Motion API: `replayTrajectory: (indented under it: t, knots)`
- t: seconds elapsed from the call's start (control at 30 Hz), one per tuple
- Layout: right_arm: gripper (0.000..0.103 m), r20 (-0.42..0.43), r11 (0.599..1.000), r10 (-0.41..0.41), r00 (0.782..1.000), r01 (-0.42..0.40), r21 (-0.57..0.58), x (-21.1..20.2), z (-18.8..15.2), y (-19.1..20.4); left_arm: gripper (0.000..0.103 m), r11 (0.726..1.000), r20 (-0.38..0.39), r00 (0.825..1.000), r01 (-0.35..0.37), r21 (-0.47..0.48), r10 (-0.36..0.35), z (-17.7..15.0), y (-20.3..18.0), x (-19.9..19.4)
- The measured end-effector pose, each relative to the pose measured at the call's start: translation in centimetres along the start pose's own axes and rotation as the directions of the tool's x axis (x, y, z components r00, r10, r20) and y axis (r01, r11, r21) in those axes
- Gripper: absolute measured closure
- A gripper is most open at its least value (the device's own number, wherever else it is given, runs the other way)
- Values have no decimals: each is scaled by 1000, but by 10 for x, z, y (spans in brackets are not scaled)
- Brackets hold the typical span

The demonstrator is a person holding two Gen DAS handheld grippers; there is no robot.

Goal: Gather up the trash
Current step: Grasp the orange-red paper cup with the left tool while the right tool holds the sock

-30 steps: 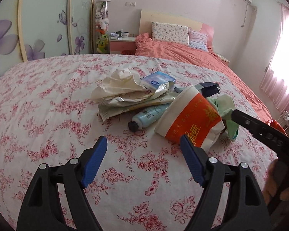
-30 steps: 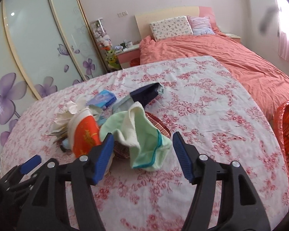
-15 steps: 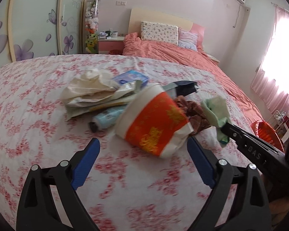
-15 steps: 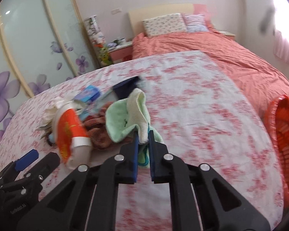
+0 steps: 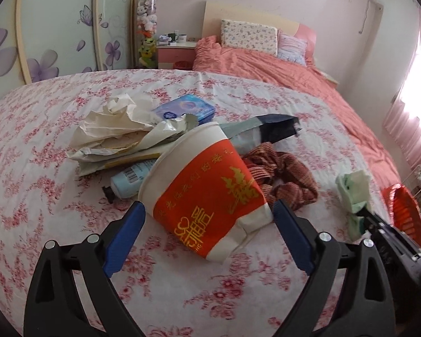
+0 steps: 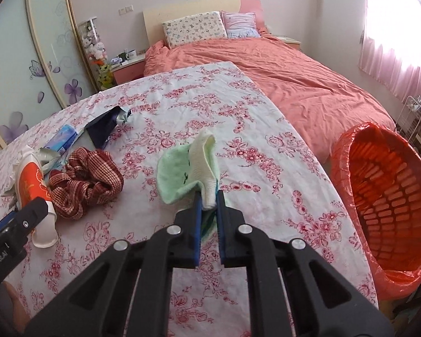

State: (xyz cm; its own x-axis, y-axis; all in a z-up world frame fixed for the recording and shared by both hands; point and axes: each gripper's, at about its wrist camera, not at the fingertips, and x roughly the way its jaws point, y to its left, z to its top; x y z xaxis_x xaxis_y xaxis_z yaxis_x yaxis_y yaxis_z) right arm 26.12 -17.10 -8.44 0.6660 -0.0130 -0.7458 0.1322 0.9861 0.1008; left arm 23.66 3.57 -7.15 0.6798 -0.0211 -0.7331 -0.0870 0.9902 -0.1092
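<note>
Right gripper (image 6: 207,210), lower centre of frame: jaws clenched on pale green cloth (image 6: 188,177), lifted above floral table (image 6: 266,140). Left gripper (image 5: 209,238): jaws spread wide, flanking tipped red-and-white paper cup (image 5: 207,193), not touching. Beyond cup: striped maroon cloth (image 5: 280,174), crumpled wrappers (image 5: 118,129). Orange bin (image 6: 384,196) at right edge, beside table.

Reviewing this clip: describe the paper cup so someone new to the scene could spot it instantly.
On the floral-print bedspread, find the trash pile beside the crumpled cream paper. The red-and-white paper cup with gold lettering lies on its side at the pile's near edge, between the open left gripper fingers; it is the only bright red item there.
</note>
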Motion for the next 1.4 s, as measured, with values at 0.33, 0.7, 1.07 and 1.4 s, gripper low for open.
replayTrajectory:
  t: [0.33, 0.7, 1.07, 1.4]
  knots:
    - [92, -24, 1000, 7, 1000, -7, 10, 5, 1, 0, 11, 1000, -34, 999, 13, -27, -14, -14, 53, -9]
    - [92, -30, 1000, 1, 1000, -1, -1, 6, 0, 3, 11, 996, -65, 997, 41, -80, -46, -4, 58, 2]
    - [90, -33, 1000, 0, 999, 0, -6, 7, -1, 4, 24, 996, -65, 997, 41, -74, -46, -3, 56, 11]
    - [90, -33, 1000, 0, 999, 0, -7, 7, -1, 4, 24, 999, -57, 998, 30, -43, -33, -6, 65, 7]
